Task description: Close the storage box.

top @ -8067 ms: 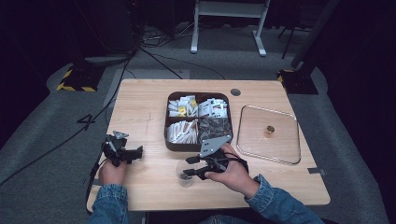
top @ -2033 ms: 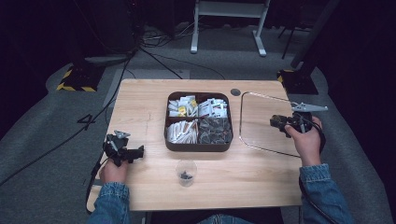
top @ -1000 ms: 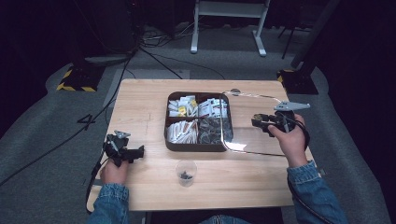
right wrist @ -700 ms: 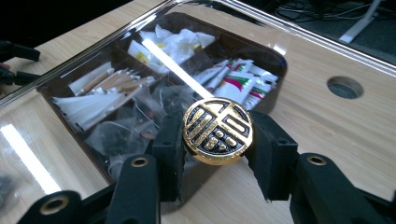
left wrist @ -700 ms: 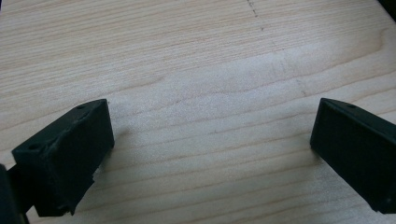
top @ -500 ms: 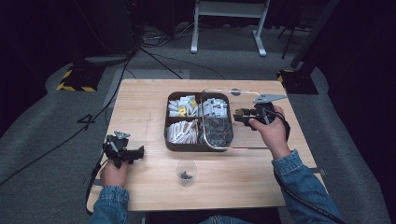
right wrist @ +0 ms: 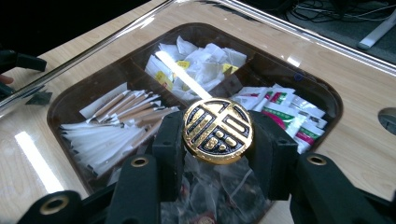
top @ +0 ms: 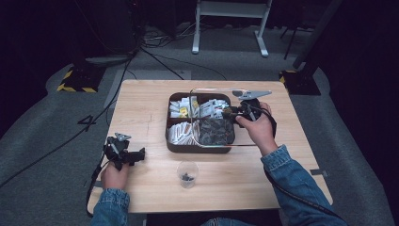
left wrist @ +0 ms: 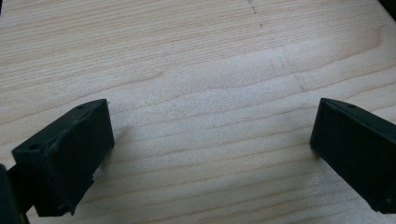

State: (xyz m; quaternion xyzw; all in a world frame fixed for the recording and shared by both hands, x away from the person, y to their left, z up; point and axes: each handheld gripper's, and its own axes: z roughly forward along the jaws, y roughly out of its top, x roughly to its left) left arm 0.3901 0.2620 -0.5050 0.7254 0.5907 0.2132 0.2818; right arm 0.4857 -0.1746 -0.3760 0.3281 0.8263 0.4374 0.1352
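A clear glass lid (top: 212, 141) with a round gold-and-black knob (right wrist: 217, 129) hangs, slightly tilted, just over the brown four-compartment box (top: 168, 136). My right gripper (top: 231, 112) is shut on that knob, one pad (right wrist: 169, 144) on each side, seen close up in the right gripper view (right wrist: 217, 145). Through the lid's glass (right wrist: 107, 39) the box (right wrist: 60, 100) shows white sachets, paper sticks, coloured packets and dark bags. My left gripper (top: 139, 154) rests at the table's left front, open over bare wood (left wrist: 212, 140).
A small clear cup (top: 187, 173) with dark bits in it stands in front of the box. The wooden table (top: 291, 155) has bare surface to the right of the box. A round hole (right wrist: 387, 120) lies in the tabletop behind the box.
My right gripper has carried the glass lid leftward from the table's right side to above the box. The left gripper has not moved.
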